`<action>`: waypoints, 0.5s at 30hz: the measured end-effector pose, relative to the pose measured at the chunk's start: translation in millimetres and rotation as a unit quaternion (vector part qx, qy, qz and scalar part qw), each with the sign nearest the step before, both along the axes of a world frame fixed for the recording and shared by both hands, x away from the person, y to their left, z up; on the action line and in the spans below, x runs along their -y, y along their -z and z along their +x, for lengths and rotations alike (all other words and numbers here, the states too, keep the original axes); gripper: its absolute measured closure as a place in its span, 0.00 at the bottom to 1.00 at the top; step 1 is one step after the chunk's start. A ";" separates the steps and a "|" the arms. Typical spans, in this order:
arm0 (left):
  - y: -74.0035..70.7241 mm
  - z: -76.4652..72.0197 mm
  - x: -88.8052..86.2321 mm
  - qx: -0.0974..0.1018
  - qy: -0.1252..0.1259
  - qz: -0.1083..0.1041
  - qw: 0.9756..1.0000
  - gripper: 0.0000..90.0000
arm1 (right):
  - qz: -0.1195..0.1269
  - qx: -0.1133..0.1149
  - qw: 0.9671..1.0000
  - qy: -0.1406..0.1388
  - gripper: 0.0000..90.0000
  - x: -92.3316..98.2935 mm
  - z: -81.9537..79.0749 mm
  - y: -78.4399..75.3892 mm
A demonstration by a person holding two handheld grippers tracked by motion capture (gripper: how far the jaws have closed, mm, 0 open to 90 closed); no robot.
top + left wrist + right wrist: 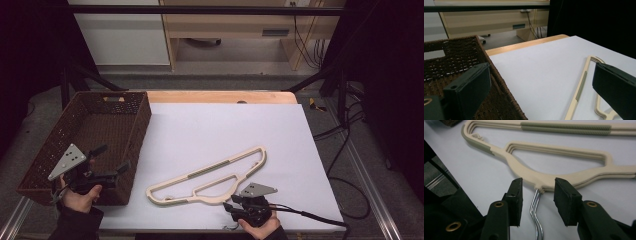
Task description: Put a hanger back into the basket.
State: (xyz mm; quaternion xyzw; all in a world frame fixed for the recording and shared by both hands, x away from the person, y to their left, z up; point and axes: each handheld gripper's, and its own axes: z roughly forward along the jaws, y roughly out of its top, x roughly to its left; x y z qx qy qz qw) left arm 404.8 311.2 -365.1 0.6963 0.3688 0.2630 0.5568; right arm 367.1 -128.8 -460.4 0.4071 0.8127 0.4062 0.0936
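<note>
Your right gripper [537, 200] had its jaws spread apart, one on each side of the chrome hook [536, 216] of the hangers, and neither pad touched the wire. The hook ran straight back between the jaws toward your hand, so the neck where it entered the plastic lay just ahead of the jaw tips. Beyond that neck the beige plastic hangers [210, 177], which looked like a nested stack of several, lay flat on the white sheet [225, 130] covering the table. Their long axis ran crosswise to your right jaws. In the high view it slanted from near left to far right across the sheet.

Your left gripper [102, 162] also had its jaws released and held nothing. It hovered over the near right corner of the brown wicker basket [82, 122], which sat at the left edge of the table. From that gripper's own view the hangers lay off to its right, well apart.

Your right hand [260, 227] was plainly the nearer one. In my judgement, a grasp from there would have turned on closing squarely across that thin hook.
</note>
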 end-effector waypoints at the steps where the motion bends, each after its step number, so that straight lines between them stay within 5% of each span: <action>1: 0.2 0.0 0.6 0.000 0.001 0.001 1.000 0.02 | 0.000 -0.002 1.000 0.000 0.69 -1.2 0.4 2.4; 15: 3.9 1.4 8.3 -0.007 0.010 0.007 1.000 0.02 | -0.013 -0.028 1.000 -0.007 0.89 -7.6 1.3 17.7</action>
